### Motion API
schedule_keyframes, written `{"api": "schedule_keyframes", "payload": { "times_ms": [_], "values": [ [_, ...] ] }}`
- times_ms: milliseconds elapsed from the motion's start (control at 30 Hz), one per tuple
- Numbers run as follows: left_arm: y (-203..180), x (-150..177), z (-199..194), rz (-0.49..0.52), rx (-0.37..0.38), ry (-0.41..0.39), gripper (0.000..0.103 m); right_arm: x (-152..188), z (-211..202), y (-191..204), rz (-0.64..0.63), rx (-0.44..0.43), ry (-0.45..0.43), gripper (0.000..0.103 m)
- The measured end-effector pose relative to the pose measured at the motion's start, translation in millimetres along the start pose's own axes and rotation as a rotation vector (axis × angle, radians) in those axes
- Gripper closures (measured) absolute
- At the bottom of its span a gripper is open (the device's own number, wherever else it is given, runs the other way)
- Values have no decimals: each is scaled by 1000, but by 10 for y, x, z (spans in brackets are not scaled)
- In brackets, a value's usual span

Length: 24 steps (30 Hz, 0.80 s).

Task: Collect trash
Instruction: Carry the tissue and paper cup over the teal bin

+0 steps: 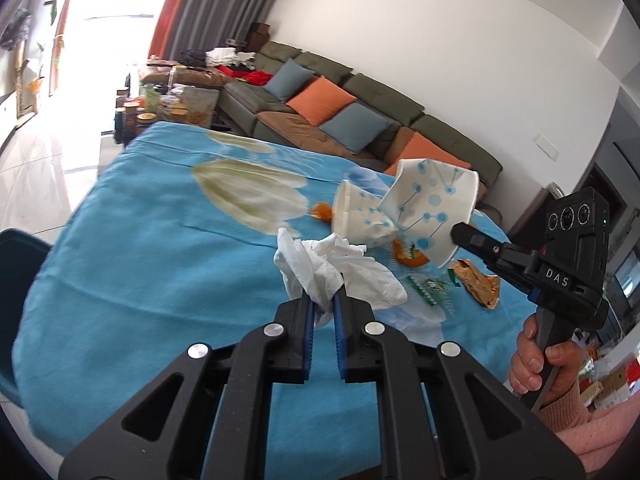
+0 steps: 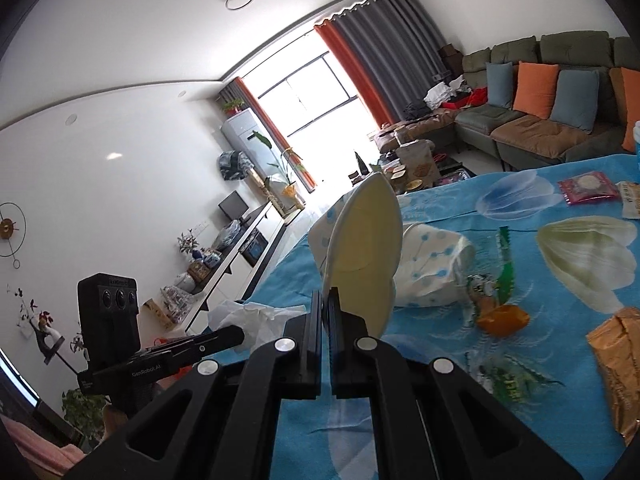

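My left gripper point(image 1: 323, 300) is shut on a crumpled white tissue point(image 1: 340, 270) and holds it above the blue flowered tablecloth point(image 1: 160, 240). My right gripper point(image 2: 325, 298) is shut on the rim of a crushed paper cup with blue dots point(image 2: 364, 248), lifted off the table; it also shows in the left wrist view point(image 1: 432, 208). A second crushed dotted cup point(image 1: 360, 216) lies on its side on the cloth point(image 2: 432, 268). Orange peel point(image 2: 502, 318), a green wrapper point(image 2: 504, 256) and a brown snack wrapper point(image 2: 620, 364) lie nearby.
A pink packet point(image 2: 588, 188) lies at the far side of the table. A dark teal chair point(image 1: 16, 264) stands at the table's left edge. A sofa with cushions point(image 1: 340, 104) and a cluttered coffee table point(image 1: 168, 108) stand beyond.
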<state>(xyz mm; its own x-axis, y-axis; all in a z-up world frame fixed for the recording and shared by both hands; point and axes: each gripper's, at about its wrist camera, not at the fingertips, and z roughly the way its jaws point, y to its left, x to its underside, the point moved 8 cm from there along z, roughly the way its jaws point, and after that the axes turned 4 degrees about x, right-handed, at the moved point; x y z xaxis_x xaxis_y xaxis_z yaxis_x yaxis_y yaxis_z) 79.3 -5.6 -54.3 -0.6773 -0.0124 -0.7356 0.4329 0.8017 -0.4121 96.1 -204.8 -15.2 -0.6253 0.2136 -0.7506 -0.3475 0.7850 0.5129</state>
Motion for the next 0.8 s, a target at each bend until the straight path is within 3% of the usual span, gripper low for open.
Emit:
{"api": "schedule_keyframes", "payload": {
  "times_ms": [800],
  "values": [
    [856,115,-962,-136,-193,-125,94,247,1067,1106,-149,-215,241,101]
  ]
}}
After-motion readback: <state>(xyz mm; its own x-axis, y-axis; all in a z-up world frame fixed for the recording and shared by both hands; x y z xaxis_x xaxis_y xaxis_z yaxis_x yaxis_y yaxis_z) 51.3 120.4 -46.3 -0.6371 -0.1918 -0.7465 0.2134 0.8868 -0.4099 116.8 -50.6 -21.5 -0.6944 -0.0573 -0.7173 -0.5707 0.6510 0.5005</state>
